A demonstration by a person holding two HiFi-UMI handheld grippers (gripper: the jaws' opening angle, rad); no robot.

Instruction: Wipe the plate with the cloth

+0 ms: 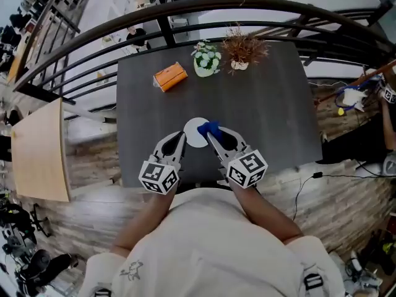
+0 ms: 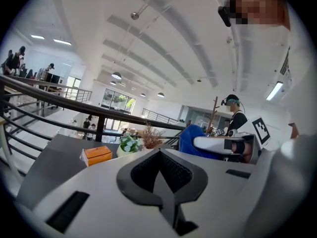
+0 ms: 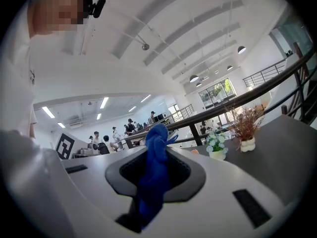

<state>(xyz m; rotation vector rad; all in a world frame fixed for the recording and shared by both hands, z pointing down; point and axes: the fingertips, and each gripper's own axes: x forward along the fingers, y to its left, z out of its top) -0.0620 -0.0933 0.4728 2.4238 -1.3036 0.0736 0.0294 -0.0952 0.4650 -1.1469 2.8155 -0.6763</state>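
A small white plate (image 1: 194, 130) lies near the front edge of the dark table (image 1: 266, 110). My right gripper (image 1: 211, 133) is shut on a blue cloth (image 1: 209, 128), which bunches over the plate's right part. In the right gripper view the cloth (image 3: 152, 177) runs up between the jaws of the right gripper (image 3: 156, 138) and sticks out past them. My left gripper (image 1: 180, 137) is at the plate's left rim, shut with nothing seen between its jaws. In the left gripper view, beyond the left gripper (image 2: 160, 155), the cloth (image 2: 190, 140) shows at the right; the plate is hidden there.
Towards the table's back stand an orange box (image 1: 169, 77), a white pot of flowers (image 1: 206, 60) and a pot of dried twigs (image 1: 242, 51). A dark railing (image 1: 185, 8) curves behind the table. A wooden board (image 1: 40, 153) is at the left; cables (image 1: 346, 98) lie on the floor at the right.
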